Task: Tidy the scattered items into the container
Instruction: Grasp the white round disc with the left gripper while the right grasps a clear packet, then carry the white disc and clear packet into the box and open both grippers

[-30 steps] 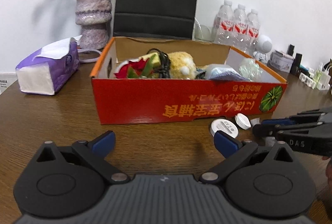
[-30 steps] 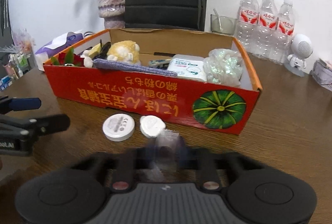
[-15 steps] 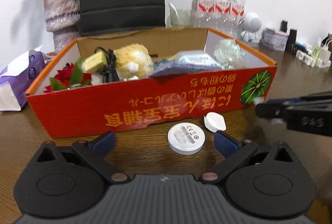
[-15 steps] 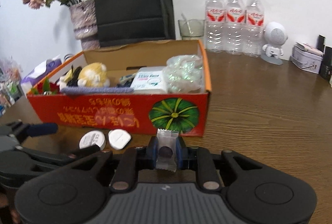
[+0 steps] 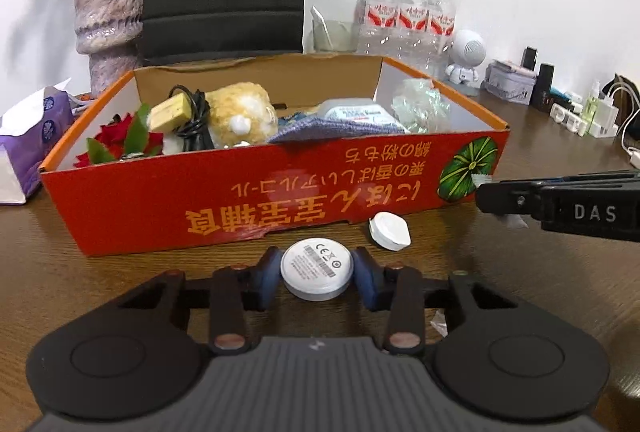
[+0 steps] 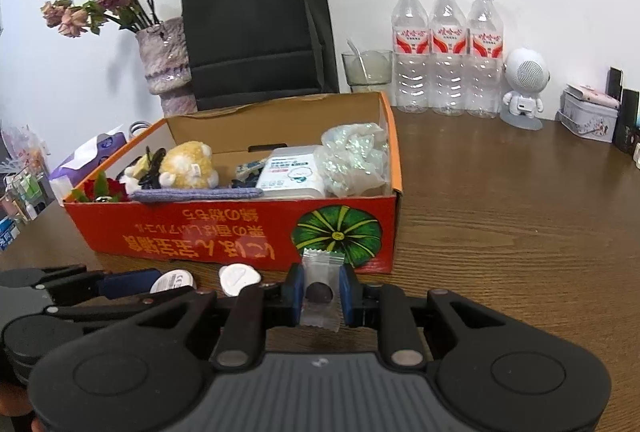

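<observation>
Two grippers working at the front wall of the red cardboard box point(image 5: 248, 200), each with a small loose item.

The left gripper point(image 5: 317, 274) is closing around the white round disc point(image 5: 316, 267), a hard, light puck on the wooden table point(image 6: 520, 232) just before the box; its rim probably suits the pads, though smooth plastic may slip. The right gripper point(image 6: 319, 294) is clenched on a clear sachet point(image 6: 321, 292) holding a dark pill: flimsy, crinkly, best pinched mid-body. A white cap point(image 5: 390, 231) lies beside the disc.

Lived-in home or office corner: wooden tabletop point(image 6: 500, 232), dried roses in vase point(image 6: 166, 60), tissue pack point(image 5: 30, 136), water bottles point(image 6: 448, 48), chargers point(image 5: 600, 112).
</observation>
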Motion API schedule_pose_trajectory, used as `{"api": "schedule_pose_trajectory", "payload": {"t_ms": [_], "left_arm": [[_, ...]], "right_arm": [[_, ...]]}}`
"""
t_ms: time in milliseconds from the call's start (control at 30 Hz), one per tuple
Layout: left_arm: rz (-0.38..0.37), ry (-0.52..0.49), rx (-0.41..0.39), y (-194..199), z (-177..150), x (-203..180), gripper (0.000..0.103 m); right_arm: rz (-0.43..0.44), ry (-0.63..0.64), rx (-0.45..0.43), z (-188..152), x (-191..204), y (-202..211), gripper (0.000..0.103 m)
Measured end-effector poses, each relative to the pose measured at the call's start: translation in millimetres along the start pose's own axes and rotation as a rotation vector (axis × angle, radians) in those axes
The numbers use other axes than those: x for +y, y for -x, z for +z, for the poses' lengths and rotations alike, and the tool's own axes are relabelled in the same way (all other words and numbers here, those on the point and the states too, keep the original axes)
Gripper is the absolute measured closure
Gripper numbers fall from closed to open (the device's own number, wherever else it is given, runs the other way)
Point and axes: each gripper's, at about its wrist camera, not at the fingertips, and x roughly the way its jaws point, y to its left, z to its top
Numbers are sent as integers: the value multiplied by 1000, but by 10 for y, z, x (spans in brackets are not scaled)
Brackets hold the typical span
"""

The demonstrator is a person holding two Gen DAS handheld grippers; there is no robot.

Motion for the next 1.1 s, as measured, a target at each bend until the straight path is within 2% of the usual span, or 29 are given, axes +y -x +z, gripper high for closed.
{"api": "schedule_pose_trajectory", "payload": {"t_ms": [333,633,900,1100], "left_arm": [[-19,23,-115,494,26,128,63],[-19,81,-253,802,449,366,63],[-10,160,-327,631,779,554,63],[24,197,-312,302,904,719,63]], "right_arm": [[42,19,-19,-7,151,103,85],[76,82,-122,327,453,305,85],[72,67,-186,798,649,83,85],[41,61,-152,937,646,-253,85]]}}
